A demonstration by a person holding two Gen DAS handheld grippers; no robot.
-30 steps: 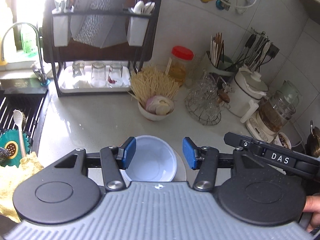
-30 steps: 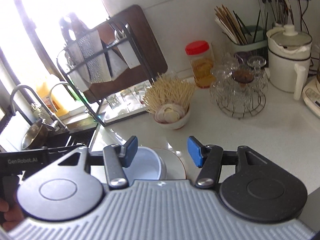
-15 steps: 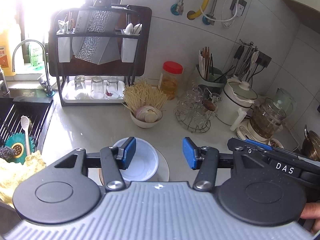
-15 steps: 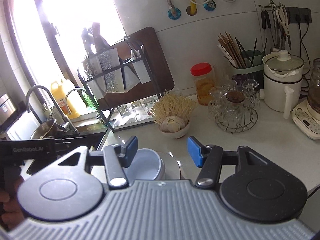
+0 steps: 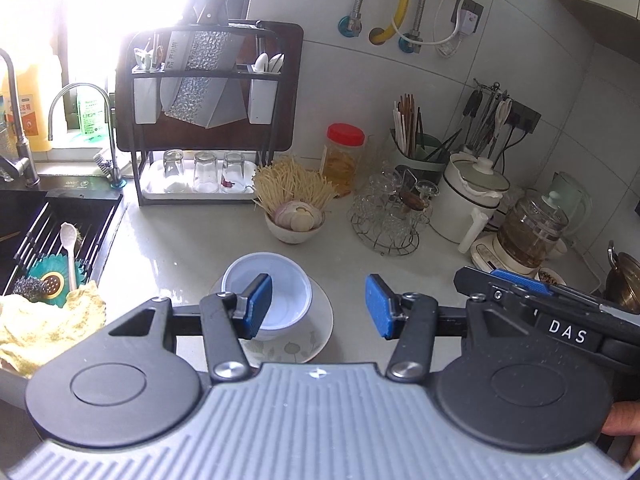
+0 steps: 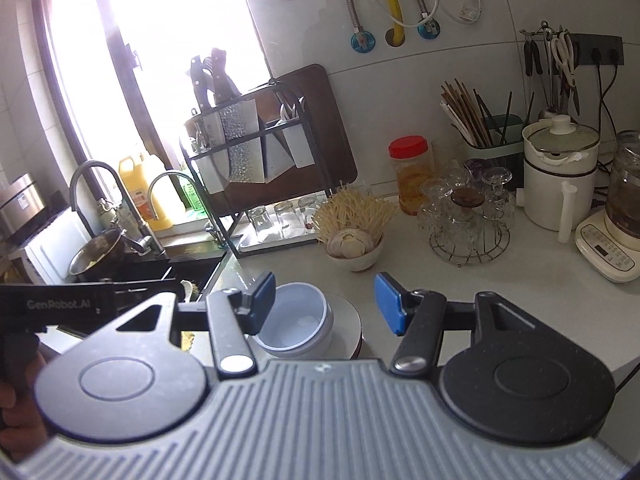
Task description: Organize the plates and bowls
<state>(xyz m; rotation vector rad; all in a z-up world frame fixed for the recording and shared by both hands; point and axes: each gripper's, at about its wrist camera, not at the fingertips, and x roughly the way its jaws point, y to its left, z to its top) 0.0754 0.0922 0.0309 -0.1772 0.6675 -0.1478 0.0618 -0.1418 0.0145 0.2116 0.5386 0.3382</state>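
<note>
A pale blue bowl [image 5: 280,292] sits on a white flower-patterned plate [image 5: 316,336] on the grey counter, near its front edge. My left gripper [image 5: 318,306] is open and empty, raised above and just right of the bowl. My right gripper [image 6: 325,304] is open and empty, above the same bowl [image 6: 298,320] and plate [image 6: 348,320]. The right gripper also shows at the right of the left wrist view [image 5: 520,284]. A white bowl of mushrooms and noodles [image 5: 294,216] stands behind the stack.
A black dish rack with glasses [image 5: 200,168] stands at the back left beside the sink [image 5: 44,232]. A wire stand of glass cups [image 5: 386,216], a red-lidded jar [image 5: 344,156], a white pot [image 5: 472,196] and a kettle [image 5: 528,232] crowd the right.
Both grippers have pulled back and risen from the bowl and plate, so more of the counter and wall shows. The bowl and plate have not moved.
</note>
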